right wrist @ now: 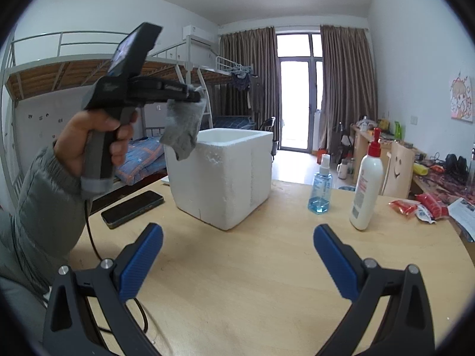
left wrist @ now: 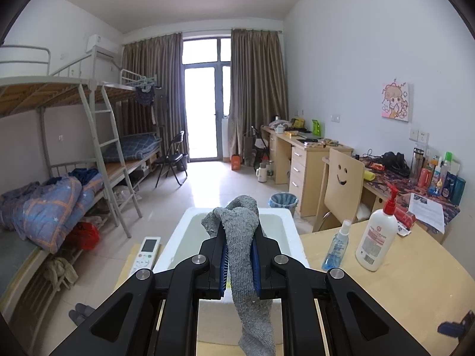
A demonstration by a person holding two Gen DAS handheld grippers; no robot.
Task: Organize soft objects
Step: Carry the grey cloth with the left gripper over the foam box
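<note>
A dormitory room with bunk beds, seen from two handheld grippers working over a pale wooden table [right wrist: 252, 281].

The left gripper [left wrist: 239, 252], black with blue ribbed pads, is clamped tight on a limp grey knitted sock [left wrist: 242, 237]. The sock bunches above the pads and hangs in a long tail below them, so the grip sits near its middle, which keeps the soft fabric from slipping out. From the right wrist view, a hand [right wrist: 92, 142] in a grey padded sleeve [right wrist: 38, 207] holds this gripper raised, with the sock dangling just beside the near top edge of a white foam box [right wrist: 222, 178]. The box is open at the top and appears empty inside, so it is probably the container meant for the soft things; holding the sock high lets it clear the rim before being dropped in. It is not yet over the opening.

The right gripper [right wrist: 237, 255] hovers low over bare tabletop with its blue pads spread wide and nothing between them, seemingly free for the next item.

A black phone [right wrist: 132, 209] lies left of the box; a clear blue spray bottle [right wrist: 320, 187] and a white pump bottle with a red top [right wrist: 366, 184] stand to its right, well apart from the sock's path. A white remote control [left wrist: 147, 255] lies beside the box.
</note>
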